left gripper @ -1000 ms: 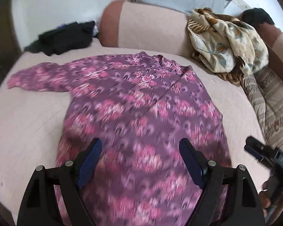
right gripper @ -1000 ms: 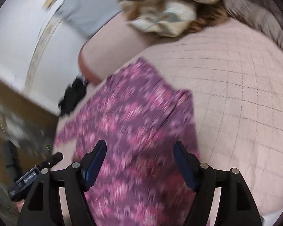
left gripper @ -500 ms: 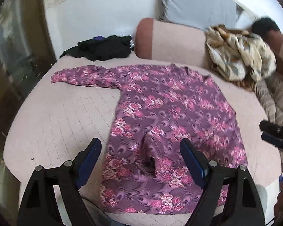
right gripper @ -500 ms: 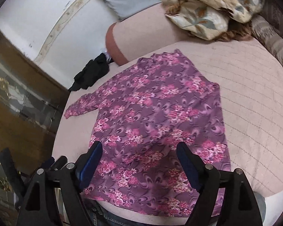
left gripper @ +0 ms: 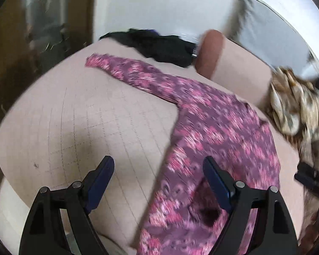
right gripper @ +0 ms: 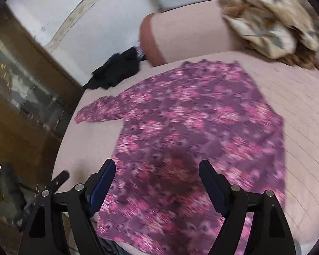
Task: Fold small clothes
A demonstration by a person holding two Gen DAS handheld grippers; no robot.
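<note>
A purple top with pink flowers [left gripper: 219, 140] lies spread flat on the pink quilted bed [left gripper: 91, 131], one long sleeve [left gripper: 125, 72] stretched out to the left. It also shows in the right wrist view [right gripper: 191, 131]. My left gripper [left gripper: 159, 178] is open and empty above the bed, its right finger over the top's left edge. My right gripper [right gripper: 157, 180] is open and empty above the top's lower hem. Both views are blurred by motion.
A black garment [left gripper: 159, 46] lies at the bed's far left by a pink bolster [left gripper: 229, 63]. A crumpled beige floral cloth [left gripper: 295, 106] sits at the far right. A wooden cabinet [right gripper: 17, 106] stands left of the bed.
Both grippers have swung: the left view has shifted left over bare bed beside the top. The right view has dropped closer over the hem. Both stayed open.
</note>
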